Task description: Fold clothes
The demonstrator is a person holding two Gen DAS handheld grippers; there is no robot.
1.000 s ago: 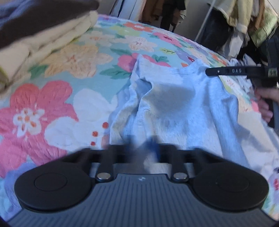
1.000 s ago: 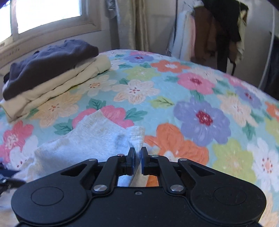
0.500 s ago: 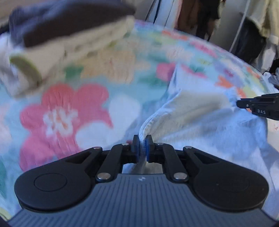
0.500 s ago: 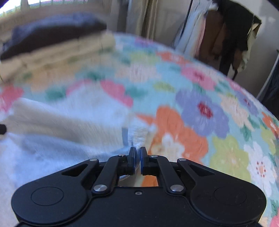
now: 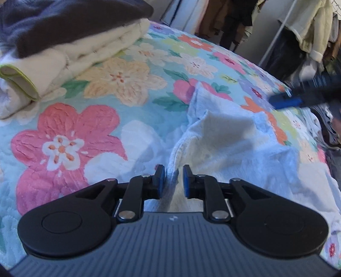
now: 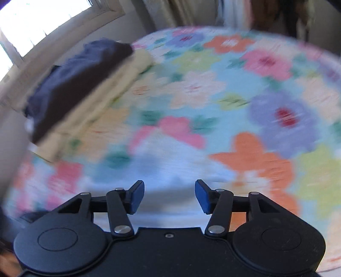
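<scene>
A light grey-blue garment (image 5: 230, 147) lies crumpled and partly folded on the floral bedspread (image 5: 119, 81). My left gripper (image 5: 173, 179) is open, its jaws a small way apart, with a folded edge of the garment lying loosely between them. My right gripper (image 6: 169, 195) is wide open and empty, just above the blurred pale garment (image 6: 170, 162). In the left wrist view the right gripper (image 5: 283, 100) shows as a blurred blue and black shape at the far right, beyond the garment.
A stack of folded clothes, a dark one (image 5: 70, 23) on cream ones (image 5: 85, 53), sits at the back left of the bed and shows in the right wrist view (image 6: 76, 85). Hanging clothes (image 5: 309, 29) stand beyond the bed. A window (image 6: 42, 19) is at the left.
Both grippers were shut on the garment's edge and have opened, letting it go. The garment now lies folded over on the bed. The right gripper is moving, so its view is blurred.
</scene>
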